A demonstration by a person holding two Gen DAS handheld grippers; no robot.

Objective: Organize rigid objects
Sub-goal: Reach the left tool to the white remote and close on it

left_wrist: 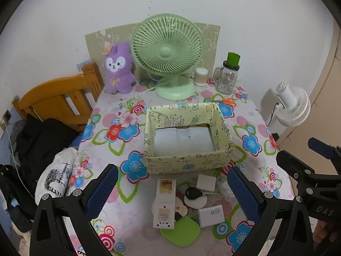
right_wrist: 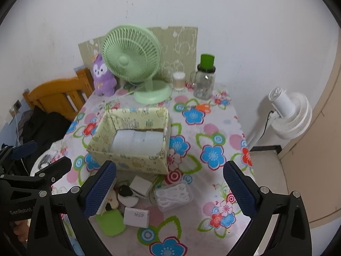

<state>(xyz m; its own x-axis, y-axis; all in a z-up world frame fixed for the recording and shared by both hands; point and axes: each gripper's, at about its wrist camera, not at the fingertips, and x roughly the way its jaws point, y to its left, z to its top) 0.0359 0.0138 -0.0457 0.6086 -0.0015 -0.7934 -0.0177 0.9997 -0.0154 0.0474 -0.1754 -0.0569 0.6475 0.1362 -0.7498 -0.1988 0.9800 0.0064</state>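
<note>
**Nearby: small items piled before an open box, both grippers empty**

Closest in, spread wide and holding nothing: left gripper [left_wrist: 172, 189] and right gripper [right_wrist: 169, 188], blue pads [left_wrist: 101, 192] clear of every object, hovering above the floral tablecloth [left_wrist: 251, 143]. Lying between the left fingers, in 1 loose cluster: green flat lid [left_wrist: 181, 231], white 45W charger [left_wrist: 211, 213], long white remote-like device [left_wrist: 165, 202], black car key [left_wrist: 192, 192] resting on a round white disc [left_wrist: 195, 201], small white cube adapter [left_wrist: 206, 182]. Just right of the pile, clear plastic case of floss picks [right_wrist: 173, 196]. Beyond the cluster, yellow patterned box [left_wrist: 187, 160], open-topped, pale lining at the bottom. Farther back against the wall: green desk fan [left_wrist: 167, 53], purple plush toy [left_wrist: 118, 69], cotton-swab tub [left_wrist: 201, 76], glass jar with green cap [left_wrist: 228, 75]. Off the table: wooden chair [left_wrist: 57, 98] at left, white floor fan [right_wrist: 289, 115] at right.
</note>
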